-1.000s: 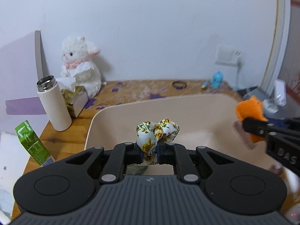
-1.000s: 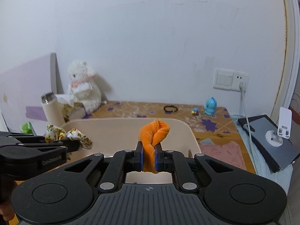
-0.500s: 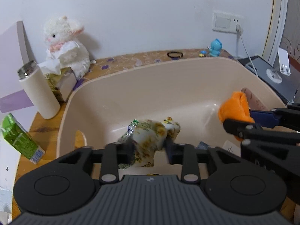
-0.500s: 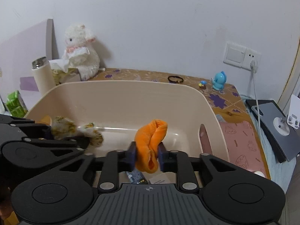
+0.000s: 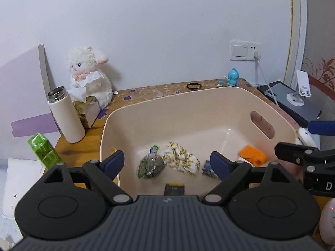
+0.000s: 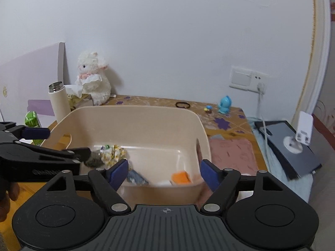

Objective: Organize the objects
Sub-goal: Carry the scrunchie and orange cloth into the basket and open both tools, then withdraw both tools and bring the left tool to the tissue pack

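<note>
A beige plastic bin (image 5: 188, 108) (image 6: 134, 117) stands on the wooden table. On its floor lie a floral cloth scrunchie (image 5: 181, 161) (image 6: 113, 153), an orange plush piece (image 5: 252, 156) (image 6: 180, 177), a green-grey packet (image 5: 150, 165) and a small dark packet (image 6: 136, 176). My left gripper (image 5: 167, 164) is open and empty above the bin's near side. My right gripper (image 6: 163, 172) is open and empty above the bin's near right corner; it also shows at the right of the left wrist view (image 5: 309, 144).
A white plush lamb (image 5: 90, 77), tissue box (image 5: 88, 110), white flask (image 5: 65, 115) and green carton (image 5: 44, 150) stand left of the bin. A black hair tie (image 5: 193, 86) and blue figurine (image 5: 232, 77) lie behind it. A tablet with phone stand (image 6: 293, 144) sits at the right.
Both grippers opened and pulled up and back from the bin. The floral scrunchie and the orange plush piece dropped onto the bin floor.
</note>
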A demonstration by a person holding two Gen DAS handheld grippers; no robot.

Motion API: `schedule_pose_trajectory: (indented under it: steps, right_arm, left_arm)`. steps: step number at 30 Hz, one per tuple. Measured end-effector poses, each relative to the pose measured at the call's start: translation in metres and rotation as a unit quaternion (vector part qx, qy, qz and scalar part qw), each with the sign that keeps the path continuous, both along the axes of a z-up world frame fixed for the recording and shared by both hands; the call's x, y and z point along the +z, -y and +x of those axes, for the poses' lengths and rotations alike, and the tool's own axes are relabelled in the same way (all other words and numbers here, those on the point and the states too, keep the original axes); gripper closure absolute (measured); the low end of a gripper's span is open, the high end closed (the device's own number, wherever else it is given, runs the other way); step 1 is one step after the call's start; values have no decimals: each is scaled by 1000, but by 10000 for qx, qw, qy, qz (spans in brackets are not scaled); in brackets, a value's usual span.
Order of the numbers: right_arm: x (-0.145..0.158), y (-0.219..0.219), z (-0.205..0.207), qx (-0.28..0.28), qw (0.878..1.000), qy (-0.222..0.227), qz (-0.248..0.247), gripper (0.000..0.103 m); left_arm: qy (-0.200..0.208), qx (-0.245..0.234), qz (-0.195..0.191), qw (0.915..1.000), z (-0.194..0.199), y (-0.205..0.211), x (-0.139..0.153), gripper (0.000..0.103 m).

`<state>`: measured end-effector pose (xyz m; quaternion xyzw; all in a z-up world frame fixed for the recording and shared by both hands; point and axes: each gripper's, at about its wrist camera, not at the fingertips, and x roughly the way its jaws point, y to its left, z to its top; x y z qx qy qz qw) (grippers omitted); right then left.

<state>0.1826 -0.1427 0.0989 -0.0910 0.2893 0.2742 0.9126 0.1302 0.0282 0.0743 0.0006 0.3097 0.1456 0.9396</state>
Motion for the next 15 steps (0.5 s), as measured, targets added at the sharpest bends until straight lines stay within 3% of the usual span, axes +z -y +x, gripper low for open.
schedule_pose_trajectory:
  steps: [6,15]
  right_arm:
    - [-14,24,-15,-160,9996,-195,-86,17]
    - [-50,36,-23,-215,9973,-539,-458,16]
  left_arm:
    - [-90,-142,-79,9998,-28,13,-7,11]
    - [-551,-266,-299,9977,-44,24,-41,11]
